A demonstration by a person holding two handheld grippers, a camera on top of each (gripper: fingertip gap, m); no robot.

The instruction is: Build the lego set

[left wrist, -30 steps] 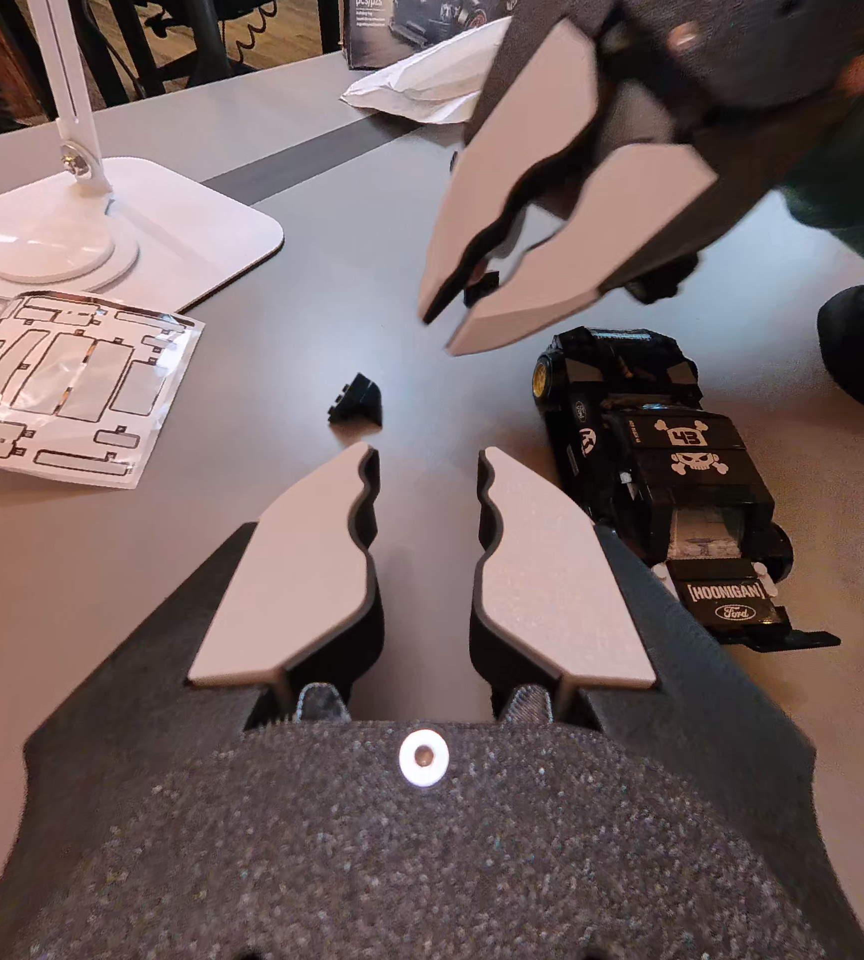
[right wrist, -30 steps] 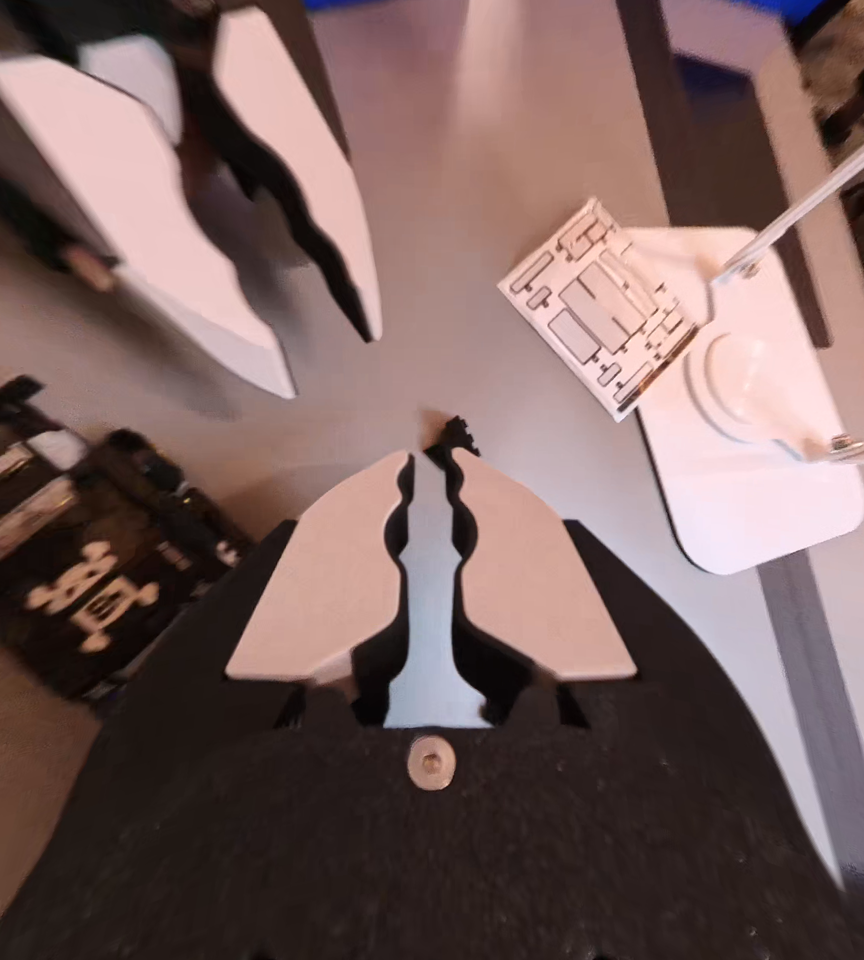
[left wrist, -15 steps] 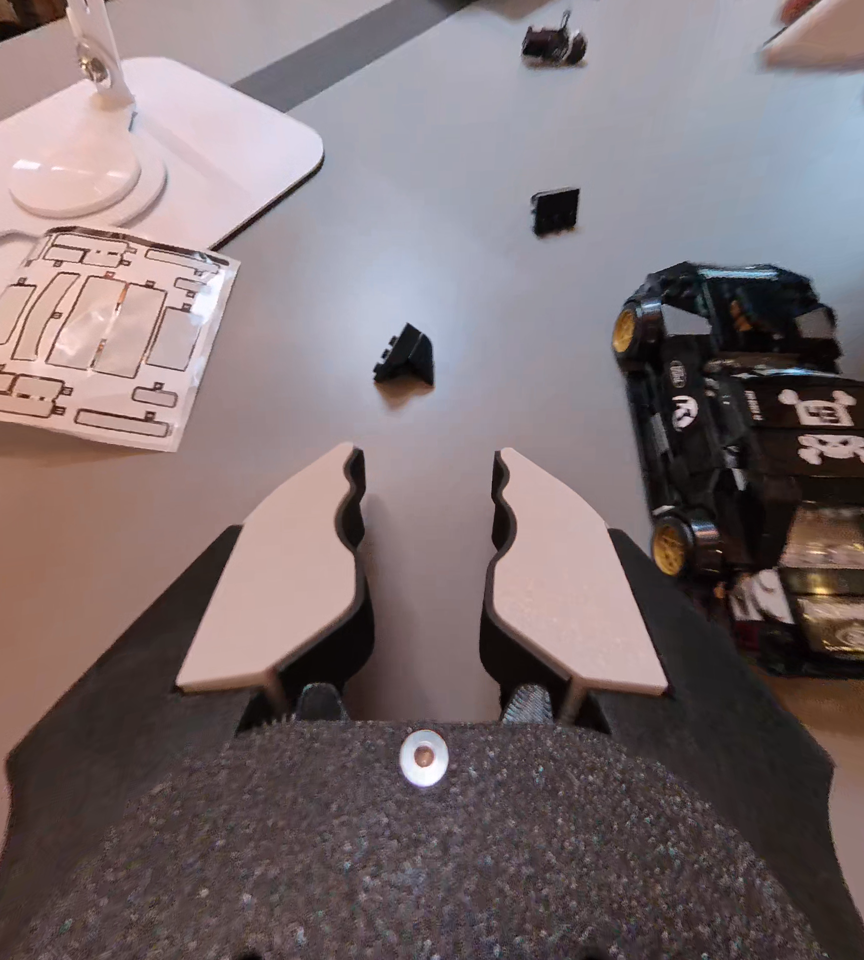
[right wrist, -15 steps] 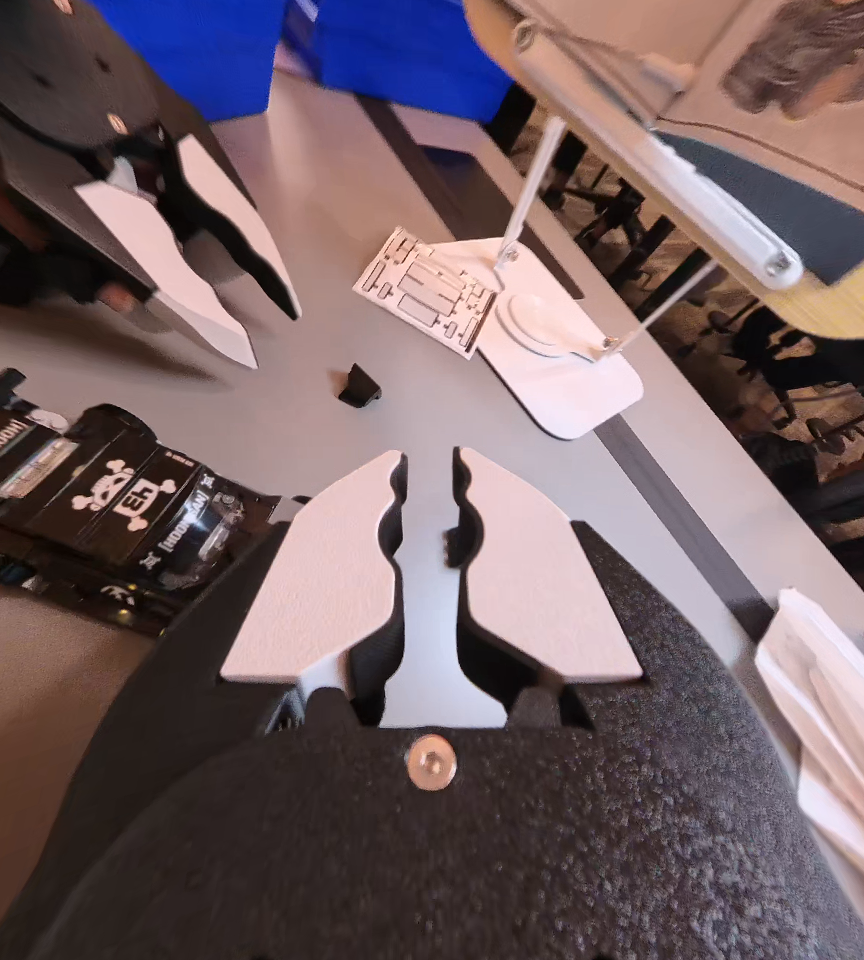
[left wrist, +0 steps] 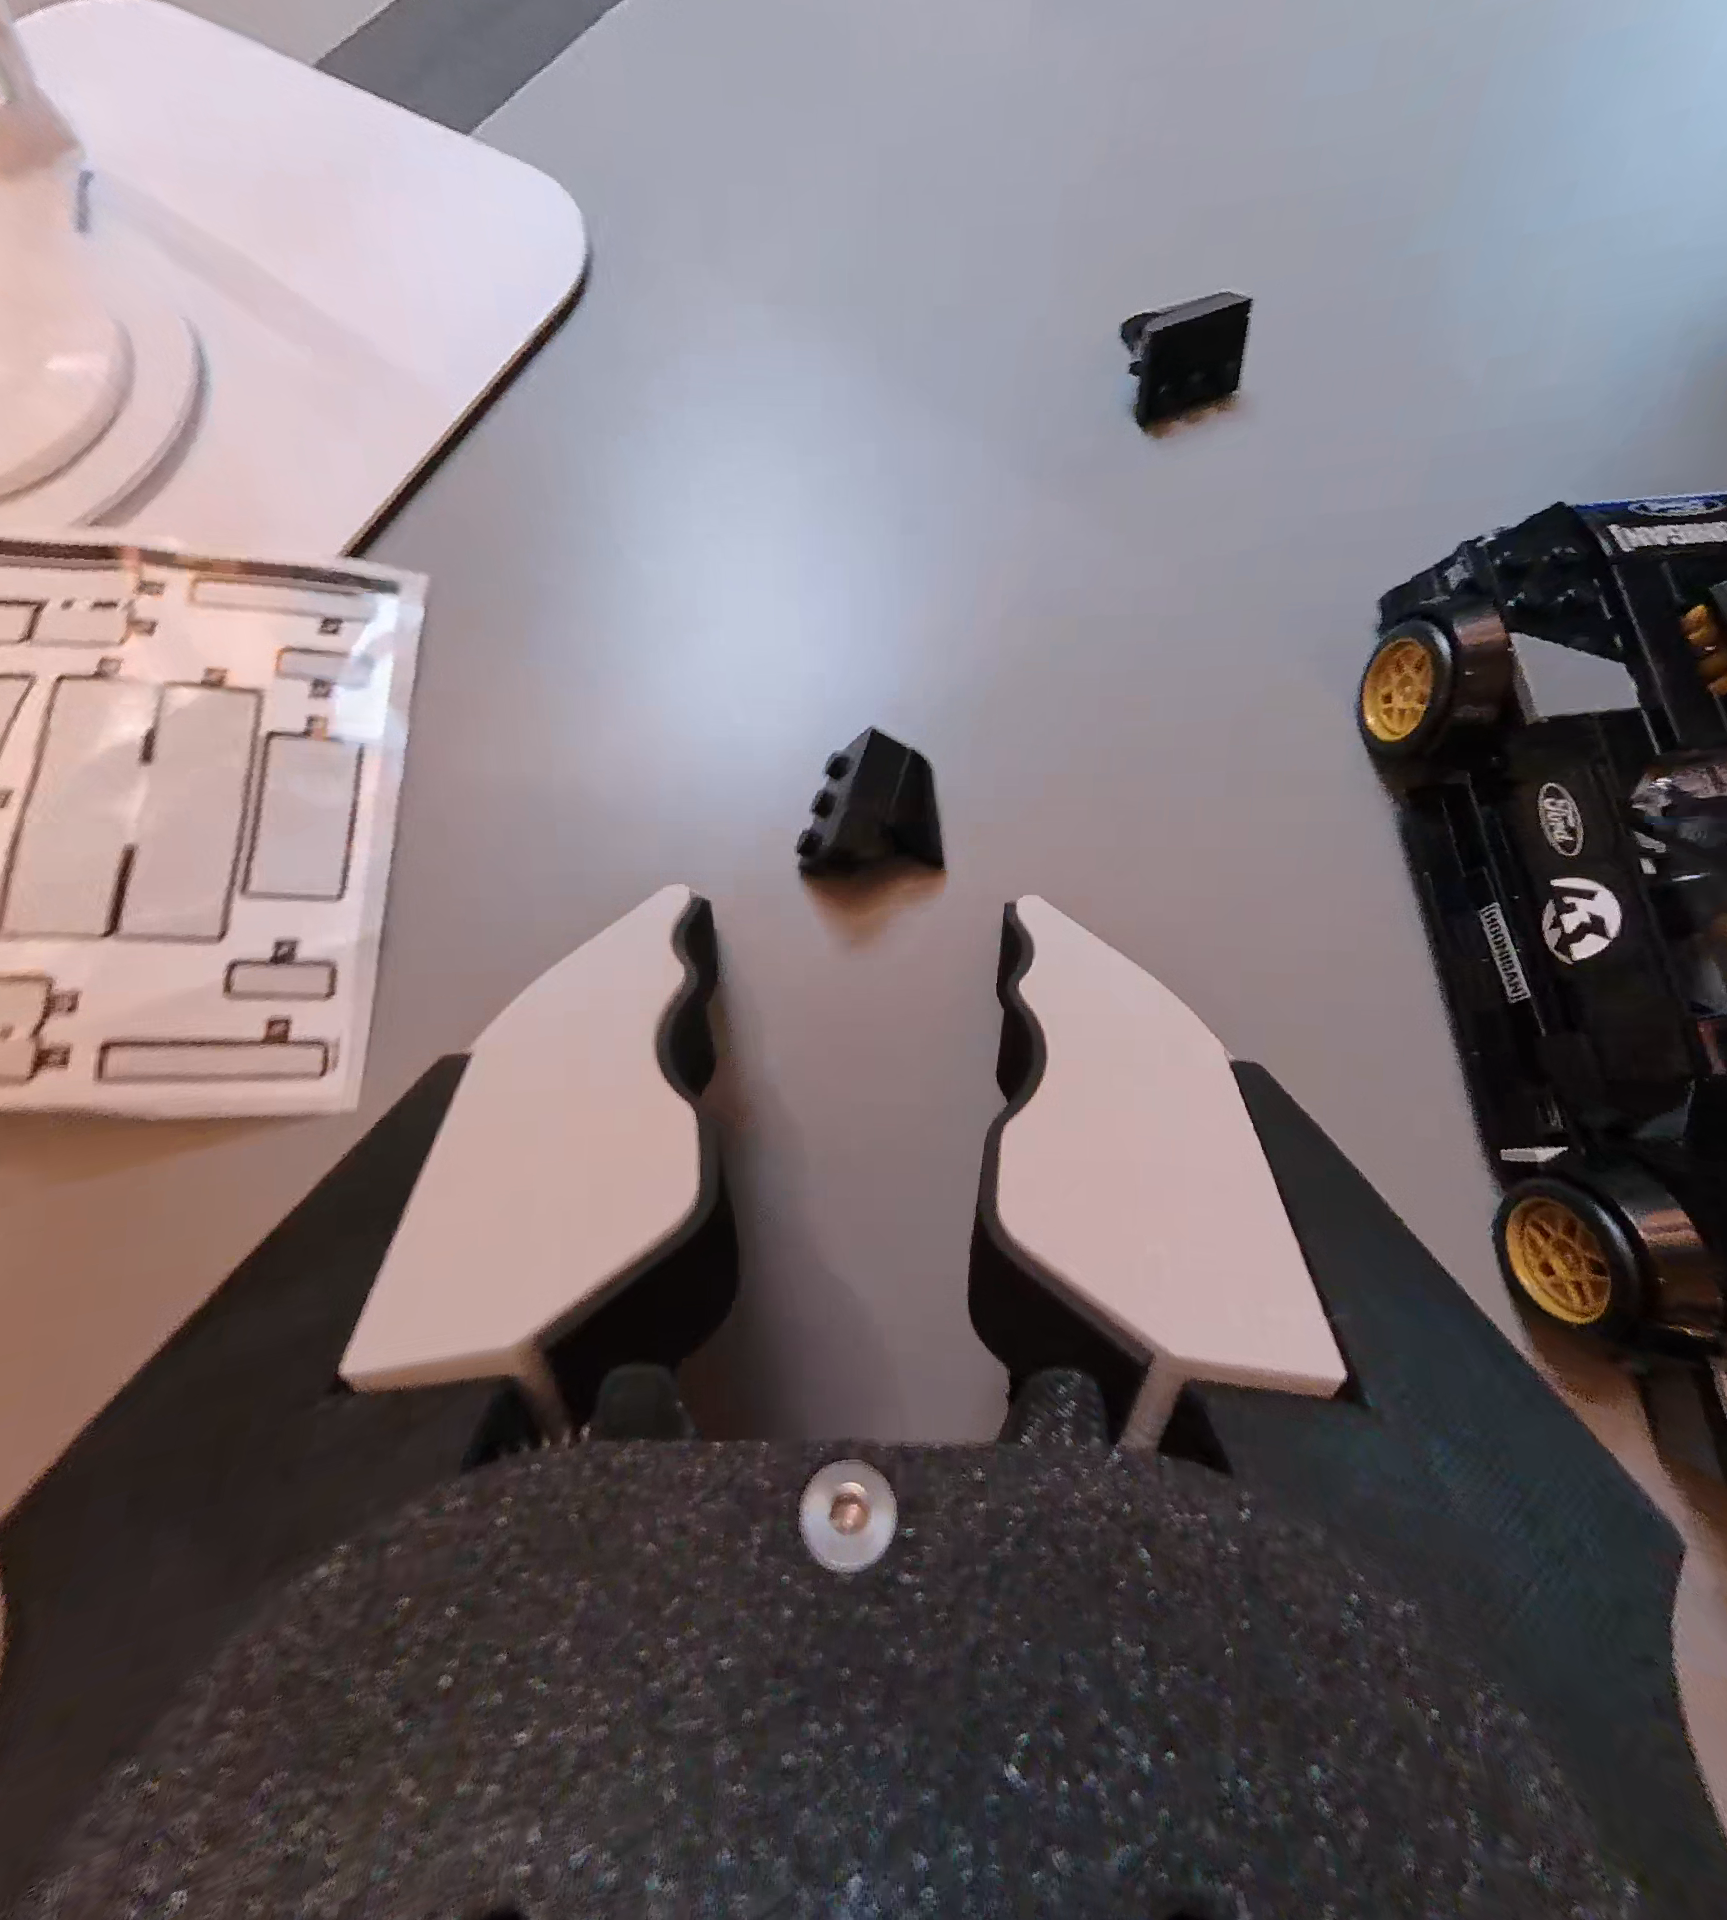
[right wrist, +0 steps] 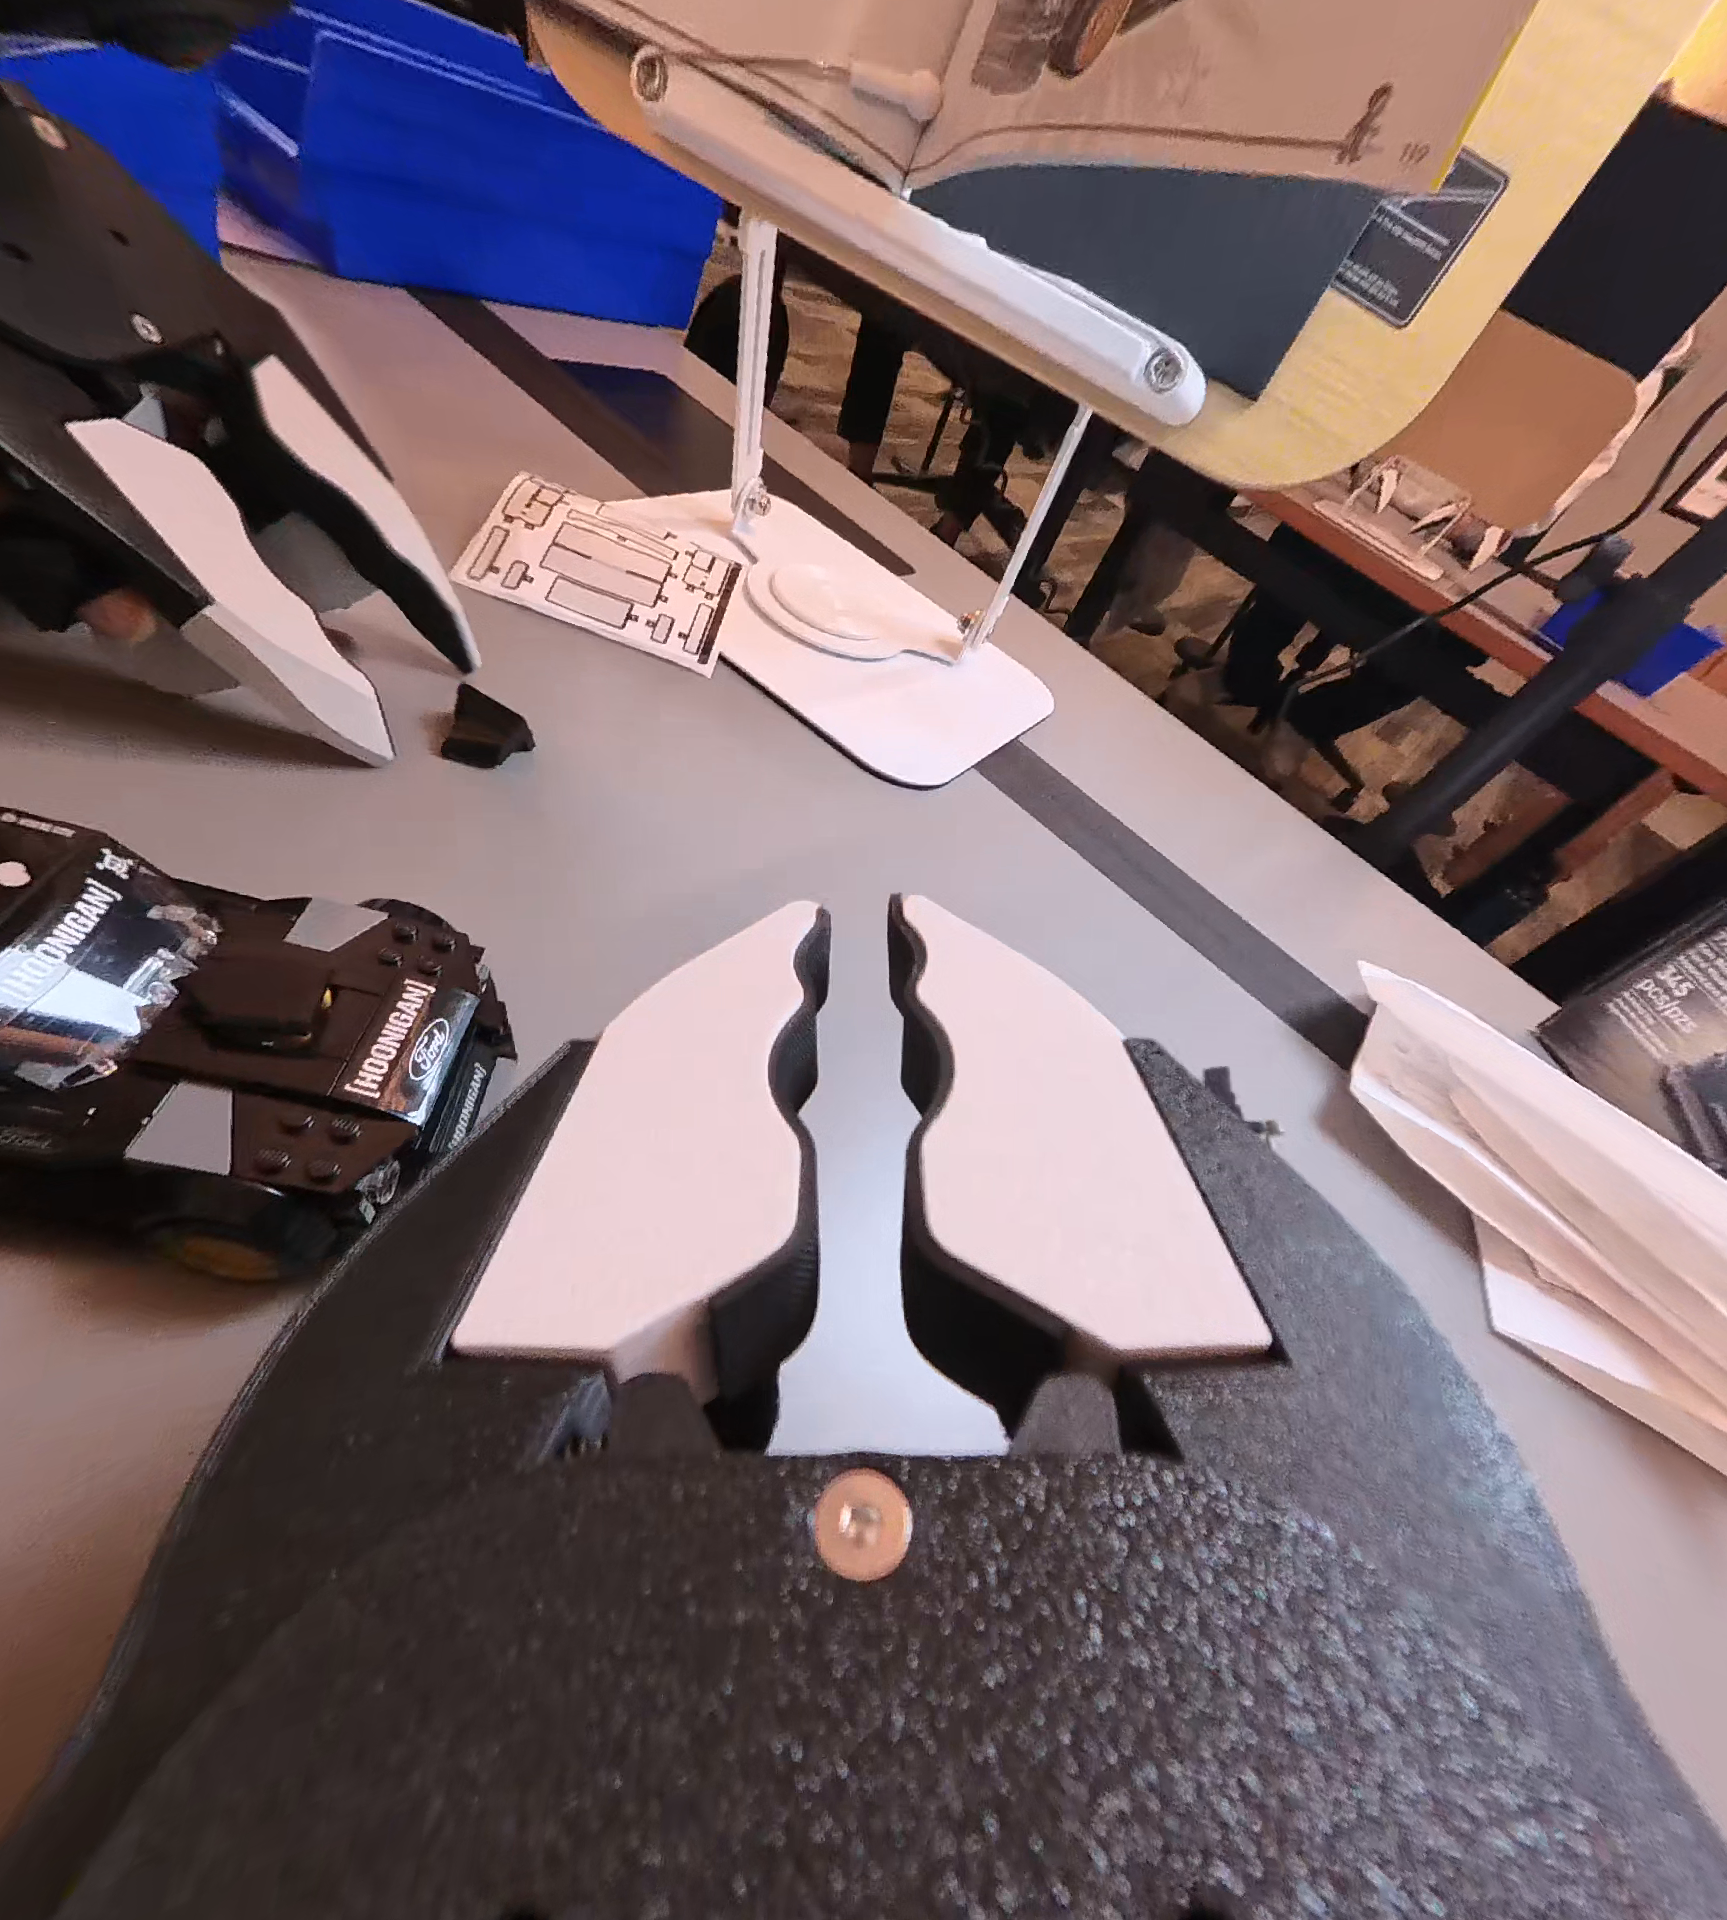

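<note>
We hold our left gripper low and pitched steeply down, its two pale fingers spread well apart with nothing between them. Seen from the right wrist view, this same left gripper slants in from the upper left, tips pointing down and nearly at the surface, and part of the hand gripping it shows behind the dark body (blurred, so we cannot tell more). Our right gripper sits higher and tilts forward at a shallower angle; its fingers stand close together with only a narrow gap, holding nothing.
</note>
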